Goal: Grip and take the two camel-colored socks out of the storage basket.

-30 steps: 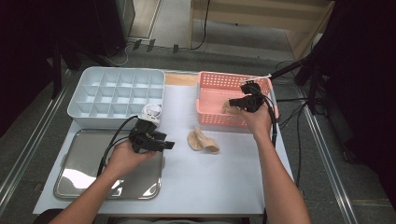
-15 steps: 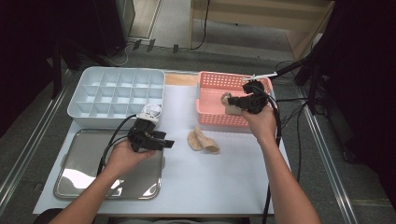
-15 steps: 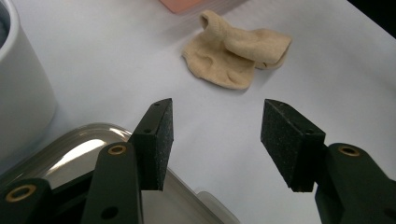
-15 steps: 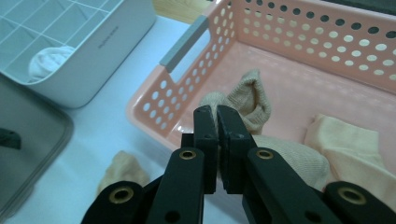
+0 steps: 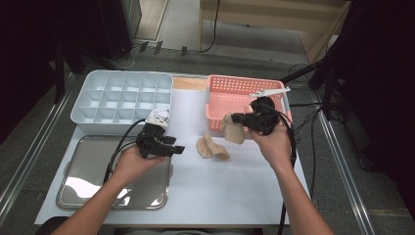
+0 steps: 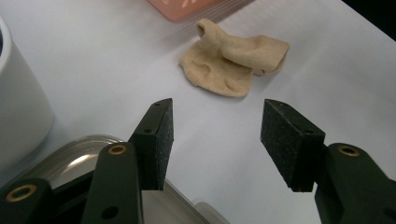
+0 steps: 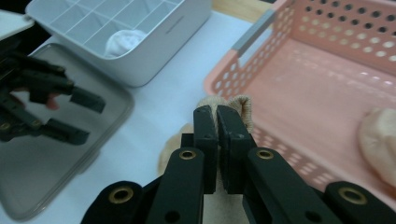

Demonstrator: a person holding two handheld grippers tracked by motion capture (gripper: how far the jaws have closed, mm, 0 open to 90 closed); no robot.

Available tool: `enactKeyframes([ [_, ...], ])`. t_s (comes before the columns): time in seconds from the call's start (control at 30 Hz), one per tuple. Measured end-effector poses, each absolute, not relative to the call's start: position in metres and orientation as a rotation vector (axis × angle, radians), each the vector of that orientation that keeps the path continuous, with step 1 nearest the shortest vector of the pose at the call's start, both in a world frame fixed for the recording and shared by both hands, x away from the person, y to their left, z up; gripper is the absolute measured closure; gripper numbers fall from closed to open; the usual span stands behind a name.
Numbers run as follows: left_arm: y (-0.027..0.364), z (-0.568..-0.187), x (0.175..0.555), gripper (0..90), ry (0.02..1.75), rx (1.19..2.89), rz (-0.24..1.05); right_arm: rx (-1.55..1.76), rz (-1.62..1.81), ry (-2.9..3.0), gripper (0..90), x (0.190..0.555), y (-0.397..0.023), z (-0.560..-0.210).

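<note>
beige sock (image 5: 234, 129), pink basket (image 5: 220, 98), white organizer (image 5: 122, 95)

The sock (image 5: 234, 130) pinched in the right gripper (image 5: 235, 117) at mid-frame is soft beige knit cloth, matt and slightly fuzzy, like the crumpled sock (image 6: 233, 63) lying on the smooth white matt table (image 5: 235, 181). The tray (image 5: 88, 171) at lower left is polished metal with a bright glare, while the pink basket (image 5: 244, 85) is perforated plastic and the divided box (image 5: 122, 95) at upper left is smooth pale plastic. The pads (image 6: 161, 140) of the left gripper (image 6: 215, 142) look like rough, grainy black foam on matt black arms with 2 brass-coloured rivets.
</note>
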State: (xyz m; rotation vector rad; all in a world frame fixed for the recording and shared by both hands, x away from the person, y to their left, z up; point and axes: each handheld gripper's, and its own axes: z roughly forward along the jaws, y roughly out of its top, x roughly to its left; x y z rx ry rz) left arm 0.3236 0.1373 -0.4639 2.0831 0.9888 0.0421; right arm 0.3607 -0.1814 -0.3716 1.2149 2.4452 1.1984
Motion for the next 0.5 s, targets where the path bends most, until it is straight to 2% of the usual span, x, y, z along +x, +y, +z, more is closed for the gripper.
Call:
enactKeyframes([
  [0.3, 0.137, -0.464, 0.325, 45.2, 0.995, 2.079, 0.041, 1.135, 1.228, 2.515, 88.0, 0.333, -0.161, -0.385],
  [0.5, 0.140, -0.464, 0.327, 45.1, 1.000, 2.074, 0.039, 1.097, 1.239, 2.575, 88.0, 0.319, -0.139, -0.411],
])
